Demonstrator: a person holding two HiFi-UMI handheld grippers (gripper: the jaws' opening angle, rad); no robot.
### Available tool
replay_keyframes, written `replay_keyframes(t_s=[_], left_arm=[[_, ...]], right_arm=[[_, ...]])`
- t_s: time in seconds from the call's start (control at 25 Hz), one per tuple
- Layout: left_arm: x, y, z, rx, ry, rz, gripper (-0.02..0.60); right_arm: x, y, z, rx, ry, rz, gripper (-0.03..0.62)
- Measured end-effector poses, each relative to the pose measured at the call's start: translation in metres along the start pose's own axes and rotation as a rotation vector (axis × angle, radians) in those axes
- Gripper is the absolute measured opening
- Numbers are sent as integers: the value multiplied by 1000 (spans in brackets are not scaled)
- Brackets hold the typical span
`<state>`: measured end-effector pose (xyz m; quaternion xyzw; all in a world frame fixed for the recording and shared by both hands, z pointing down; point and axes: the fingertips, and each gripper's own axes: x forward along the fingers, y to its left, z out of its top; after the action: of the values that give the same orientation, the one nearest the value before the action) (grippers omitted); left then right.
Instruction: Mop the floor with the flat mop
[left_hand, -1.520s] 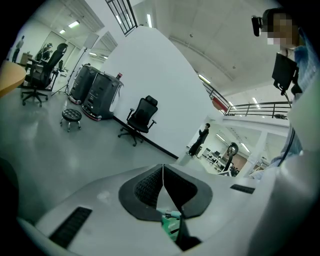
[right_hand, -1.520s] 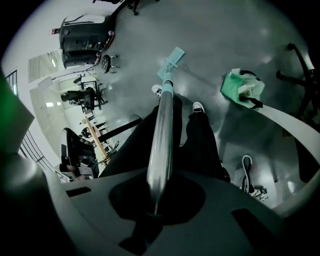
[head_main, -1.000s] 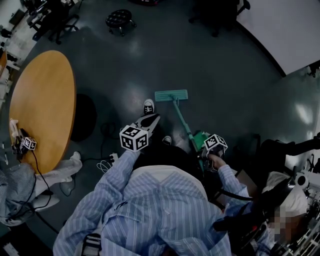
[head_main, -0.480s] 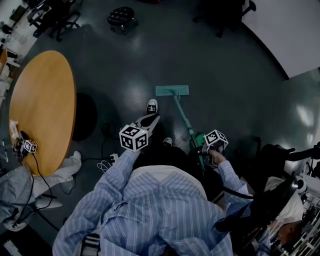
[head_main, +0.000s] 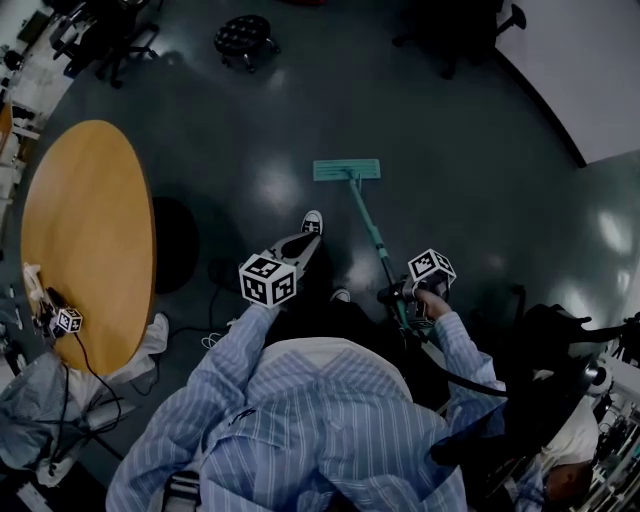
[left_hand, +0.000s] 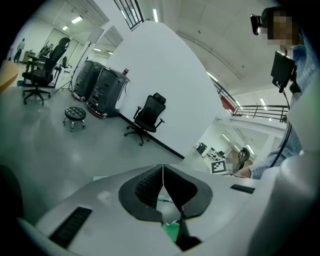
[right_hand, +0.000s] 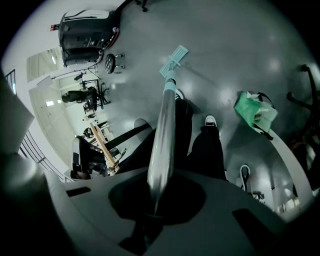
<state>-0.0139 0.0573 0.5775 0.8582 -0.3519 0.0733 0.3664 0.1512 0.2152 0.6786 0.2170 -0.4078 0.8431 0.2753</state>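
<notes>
The flat mop's teal head (head_main: 346, 169) lies on the dark floor ahead of me, its handle (head_main: 375, 240) slanting back to my right gripper (head_main: 398, 294), which is shut on the handle. In the right gripper view the shiny handle (right_hand: 163, 130) runs from the jaws out to the mop head (right_hand: 175, 56). My left gripper (head_main: 303, 242) hovers left of the handle, above a shoe (head_main: 311, 222), apart from the mop. Its pads (left_hand: 150, 186) meet with nothing between them.
A round wooden table (head_main: 85, 230) fills the left side, with cables (head_main: 215, 325) on the floor by its base. A black stool (head_main: 243, 38) and office chairs stand far ahead. A green bag (right_hand: 256, 112) lies by my feet. Another person (head_main: 40, 395) is at lower left.
The mop head has slid farther away from me across the floor, and my right gripper has moved forward with the handle. The left gripper has stayed shut and empty.
</notes>
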Motion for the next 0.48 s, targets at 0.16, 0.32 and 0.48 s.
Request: replay_keyframes(t_s=[0.16,0.32,0.48], left_arm=[[20,27,29,4,2,6,9],[37,51,59,2,-8,1,8],[50,75,83,-6,-4,2,9]], right_arm=[[-7,31,43,1,-5,4,26],[-11,62,85,0,-9,6,26],[-14,96,129,0,-19,2,26]])
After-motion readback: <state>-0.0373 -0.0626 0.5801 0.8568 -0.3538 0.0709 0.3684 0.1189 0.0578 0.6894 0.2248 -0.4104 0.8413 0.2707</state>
